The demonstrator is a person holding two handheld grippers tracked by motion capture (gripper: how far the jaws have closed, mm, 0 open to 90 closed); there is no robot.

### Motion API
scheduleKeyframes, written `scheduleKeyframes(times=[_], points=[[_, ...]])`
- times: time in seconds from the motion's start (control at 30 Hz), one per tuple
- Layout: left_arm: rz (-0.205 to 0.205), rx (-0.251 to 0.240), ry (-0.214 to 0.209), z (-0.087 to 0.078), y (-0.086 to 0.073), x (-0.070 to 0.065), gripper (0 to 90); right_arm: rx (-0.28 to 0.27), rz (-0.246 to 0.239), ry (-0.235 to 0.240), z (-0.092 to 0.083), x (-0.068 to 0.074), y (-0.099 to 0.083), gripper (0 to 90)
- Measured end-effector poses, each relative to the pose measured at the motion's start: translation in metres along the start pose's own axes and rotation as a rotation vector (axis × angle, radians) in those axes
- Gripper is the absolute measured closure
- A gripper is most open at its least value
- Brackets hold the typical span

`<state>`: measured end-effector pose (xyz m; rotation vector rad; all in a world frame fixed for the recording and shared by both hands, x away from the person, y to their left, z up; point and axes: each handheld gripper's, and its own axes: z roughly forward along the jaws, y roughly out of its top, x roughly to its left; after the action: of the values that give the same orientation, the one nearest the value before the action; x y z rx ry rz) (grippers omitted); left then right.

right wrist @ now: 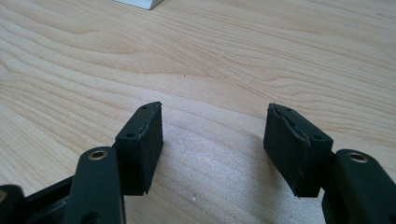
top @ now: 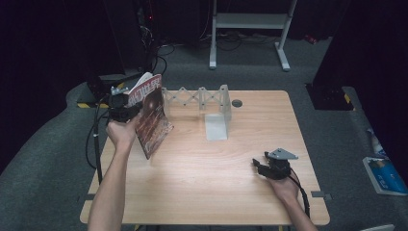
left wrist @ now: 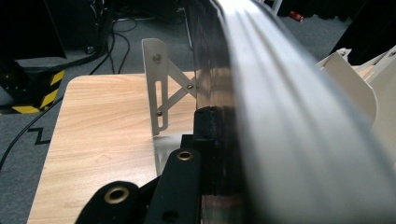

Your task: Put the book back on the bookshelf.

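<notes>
A thin book with a dark reddish cover stands tilted at the table's left, its lower corner close to the wood. My left gripper is shut on its spine edge. In the left gripper view one black pad presses the book's dark cover; the other jaw is hidden behind the pages. A white folding rack with an end plate stands just right of the book, and its bracket shows beyond the jaw. My right gripper rests low at the front right, open over bare wood.
The wooden table has a small dark grommet behind the rack. A white metal frame stands on the floor beyond the table. Cables and a yellow-black striped box lie off the left edge; packets lie on the floor at right.
</notes>
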<state>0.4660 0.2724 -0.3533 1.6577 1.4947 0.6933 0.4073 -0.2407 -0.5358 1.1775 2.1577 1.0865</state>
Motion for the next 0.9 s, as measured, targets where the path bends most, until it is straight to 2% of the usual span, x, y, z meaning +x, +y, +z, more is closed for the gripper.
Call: scheduleKeyframes(times=[0.3,0.47,0.57,0.9], points=[[0.004,-0.086,0.026,-0.009,-0.001,-0.001,84.2,0.0,0.0,0.0,0.0,0.0,0.0,37.7],[0.005,-0.115,0.041,-0.008,-0.004,-0.003,84.2,-0.001,-0.003,0.0,0.0,0.0,0.0,37.7],[-0.015,-0.152,0.042,-0.006,-0.007,-0.004,84.2,-0.002,-0.002,0.0,0.0,0.0,0.0,37.7],[-0.038,-0.199,0.057,0.001,-0.015,-0.007,84.1,-0.003,-0.005,0.0,0.0,0.0,0.0,37.7]])
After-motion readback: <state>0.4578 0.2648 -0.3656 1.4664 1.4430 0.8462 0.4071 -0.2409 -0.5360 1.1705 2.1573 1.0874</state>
